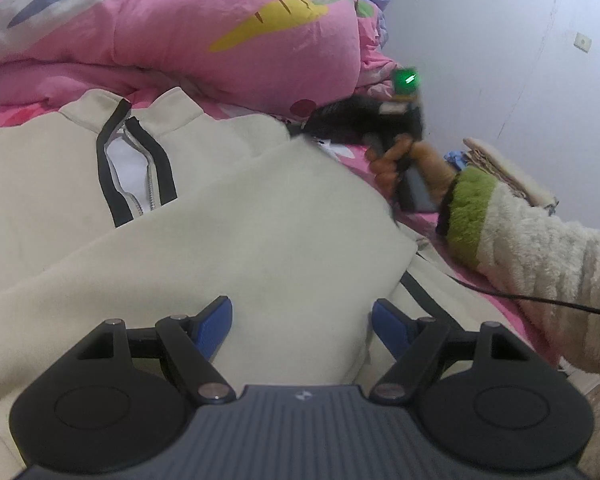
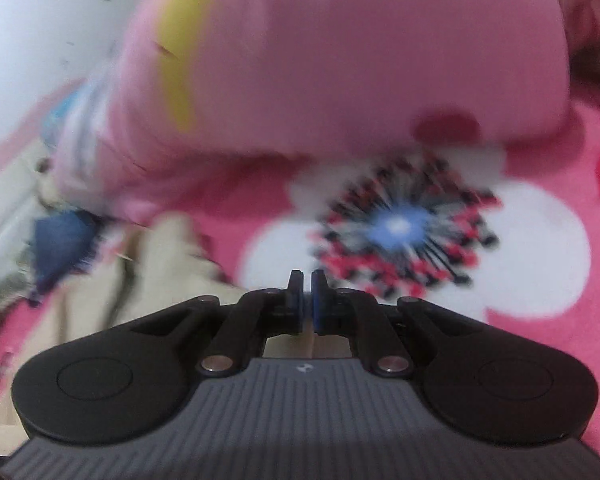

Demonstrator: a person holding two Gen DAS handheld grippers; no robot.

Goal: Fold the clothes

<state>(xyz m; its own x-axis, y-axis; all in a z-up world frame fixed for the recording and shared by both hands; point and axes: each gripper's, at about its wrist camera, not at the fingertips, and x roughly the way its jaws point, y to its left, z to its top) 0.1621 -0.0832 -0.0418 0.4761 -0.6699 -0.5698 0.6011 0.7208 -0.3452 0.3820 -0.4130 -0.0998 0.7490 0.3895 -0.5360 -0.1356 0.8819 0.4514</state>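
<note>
Hovering over the cream jacket [image 1: 228, 216], my left gripper [image 1: 302, 324] gapes wide; my right gripper [image 2: 307, 300] is pressed together.

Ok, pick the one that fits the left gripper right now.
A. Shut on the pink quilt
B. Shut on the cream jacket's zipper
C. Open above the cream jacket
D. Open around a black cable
C: the left gripper has its blue pads spread wide, with only the cream jacket showing between them.
</note>
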